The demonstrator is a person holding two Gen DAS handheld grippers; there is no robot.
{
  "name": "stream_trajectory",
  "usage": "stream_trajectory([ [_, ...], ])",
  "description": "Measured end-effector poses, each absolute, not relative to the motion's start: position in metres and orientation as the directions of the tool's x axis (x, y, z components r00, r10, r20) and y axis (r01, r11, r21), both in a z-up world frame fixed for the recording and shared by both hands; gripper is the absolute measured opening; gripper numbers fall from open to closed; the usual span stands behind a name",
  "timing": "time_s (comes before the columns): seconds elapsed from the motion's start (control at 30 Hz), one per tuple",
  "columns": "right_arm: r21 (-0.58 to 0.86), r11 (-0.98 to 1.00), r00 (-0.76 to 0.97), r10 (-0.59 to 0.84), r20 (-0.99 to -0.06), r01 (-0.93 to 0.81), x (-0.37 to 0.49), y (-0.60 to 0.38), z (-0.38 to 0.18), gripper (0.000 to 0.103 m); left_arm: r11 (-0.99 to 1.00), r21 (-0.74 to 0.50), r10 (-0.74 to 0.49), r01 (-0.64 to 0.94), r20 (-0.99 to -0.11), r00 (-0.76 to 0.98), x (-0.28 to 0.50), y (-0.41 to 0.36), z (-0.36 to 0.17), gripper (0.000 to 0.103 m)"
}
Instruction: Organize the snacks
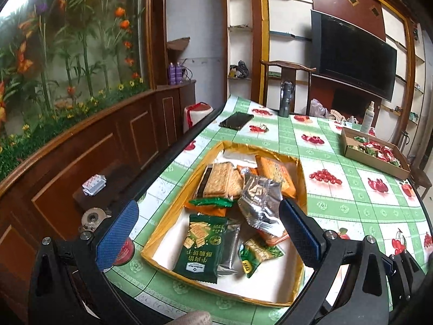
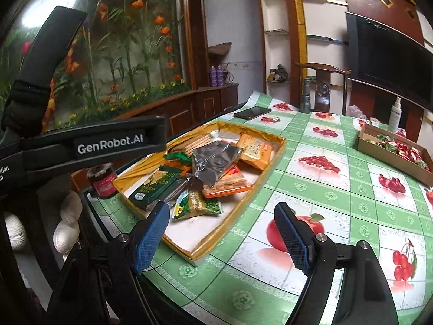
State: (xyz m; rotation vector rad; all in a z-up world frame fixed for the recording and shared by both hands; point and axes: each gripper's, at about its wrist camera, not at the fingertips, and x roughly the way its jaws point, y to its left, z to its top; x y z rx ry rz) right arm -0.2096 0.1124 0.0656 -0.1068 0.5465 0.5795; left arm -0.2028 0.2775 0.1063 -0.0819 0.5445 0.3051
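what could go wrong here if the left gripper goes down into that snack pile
1. The packets overlap loosely in the gold tray, so the left gripper, jaws open above the silver packet, might catch two at once or crush the crackers.
2. The tray's thin wall could snag a finger and drag the tray.
3. The red-lidded jar stands near the table edge, beside the tray, and could be knocked off.

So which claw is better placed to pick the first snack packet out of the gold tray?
Left, probably. The left claw stands open directly over the gold tray, with the green cracker packet between its fingers. The right claw is also open but frames the tray's corner and bare tablecloth.
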Motion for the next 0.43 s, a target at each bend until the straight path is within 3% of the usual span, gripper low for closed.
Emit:
stream_trajectory([
  [0.43,0.042,0.804,0.634,0.498,-0.592,-0.593,-0.197,0.142,0.052,0.081,0.948,-0.084,0.196,-0.305,-0.600,0.775,-0.191,0.306,0.090,0.103],
])
